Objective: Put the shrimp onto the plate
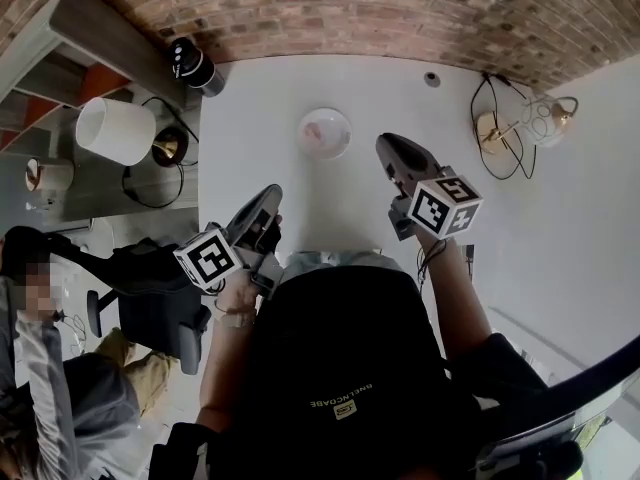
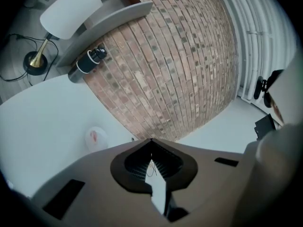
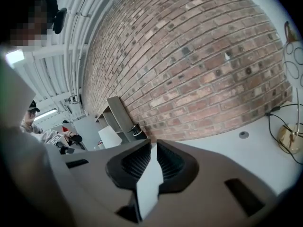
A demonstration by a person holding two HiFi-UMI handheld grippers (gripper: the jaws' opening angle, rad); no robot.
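The left tool and right tool, jaws closed on nothing, hover short of the round white plate bearing a pink shrimp on the white tabletop.

A red-brown brick wall runs behind the white desk. Grey shelving stands at the left, beside a white-shaded lamp on a brass base. A black office chair stands near. Lighting is even.

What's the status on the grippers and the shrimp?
Left gripper and right gripper both shut, empty, held short of the plate. Shrimp looks already on the plate. Nothing in the way.
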